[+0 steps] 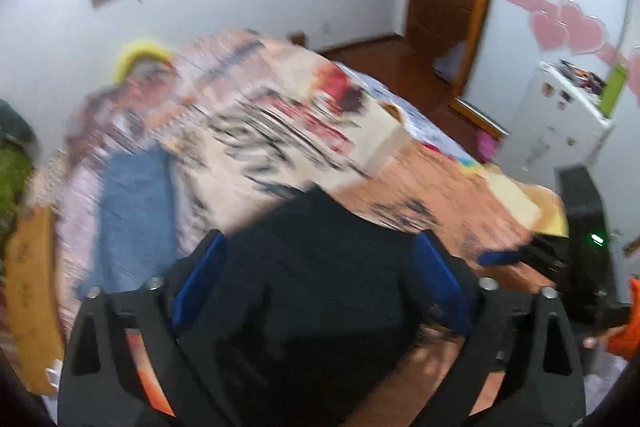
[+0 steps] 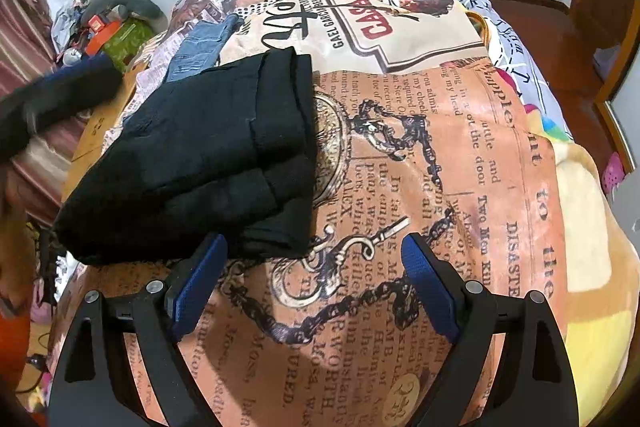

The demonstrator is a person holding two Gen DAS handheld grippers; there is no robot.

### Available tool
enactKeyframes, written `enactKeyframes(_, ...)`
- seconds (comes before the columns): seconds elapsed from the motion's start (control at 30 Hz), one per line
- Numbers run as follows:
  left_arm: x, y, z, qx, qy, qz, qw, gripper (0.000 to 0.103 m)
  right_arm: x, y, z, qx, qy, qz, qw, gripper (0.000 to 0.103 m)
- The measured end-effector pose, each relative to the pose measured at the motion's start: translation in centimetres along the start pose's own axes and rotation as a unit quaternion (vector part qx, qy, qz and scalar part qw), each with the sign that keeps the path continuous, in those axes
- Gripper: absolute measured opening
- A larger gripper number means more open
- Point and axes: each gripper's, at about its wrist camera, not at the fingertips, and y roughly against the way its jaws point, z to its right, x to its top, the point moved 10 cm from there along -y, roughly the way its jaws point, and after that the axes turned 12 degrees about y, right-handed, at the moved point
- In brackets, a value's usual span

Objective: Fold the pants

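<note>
Bedspread (image 2: 460, 155) under folded pants (image 2: 192, 163); hand-held grippers seemingly spread.

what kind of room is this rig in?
Most likely a home bedroom: folded black pants lie on a bed under a newspaper-print bedspread, beside a wooden door frame, pink paper hearts on the wall and a small white fridge.

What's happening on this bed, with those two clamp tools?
A person is folding trousers with a two-finger gripper in each hand. The black fabric pants lie folded into a compact bundle on the newspaper-print bedcover. The left gripper hangs over them with its jaws wide apart, not pinching the cloth. The right gripper is open too, over bare cover beside the bundle. A folded pair of blue denim jeans lies further back.
</note>
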Motion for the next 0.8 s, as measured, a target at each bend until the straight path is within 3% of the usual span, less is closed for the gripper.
enactKeyframes(0.07, 1.8, 0.2, -2.8, 0.044, -0.004, 0.029, 0.9986, 0.103, -0.2, 0.2, -0.4, 0.003, 0.003, 0.001, 1.0, 0.087)
enactKeyframes(0.17, 3.3, -1.4, -7.2, 0.099, -0.001, 0.032, 0.9945, 0.103, -0.3, 0.2, -1.3, 0.015, 0.005, 0.0, 1.0, 0.087)
enactKeyframes(0.27, 3.5, -4.6, -11.8, 0.151, 0.014, 0.007, 0.9884, 0.103, -0.5, -0.2, -2.4, 0.029, 0.01, -0.006, 1.0, 0.087)
enactKeyframes(0.43, 1.0, -10.8, -17.3, 0.212, 0.009, -0.072, 0.9745, 0.103, -0.4, -1.0, -4.4, 0.049, 0.023, -0.012, 0.998, 0.087)
enactKeyframes(0.6, -3.6, -15.5, -18.7, 0.196, 0.014, -0.165, 0.9665, 0.103, 0.0, -2.2, -5.3, 0.049, 0.034, -0.024, 0.998, 0.089)
enactKeyframes(0.8, -6.4, -14.6, -18.4, 0.156, 0.002, -0.188, 0.9698, 0.103, 1.1, -2.6, -4.3, 0.044, 0.037, -0.026, 0.998, 0.089)
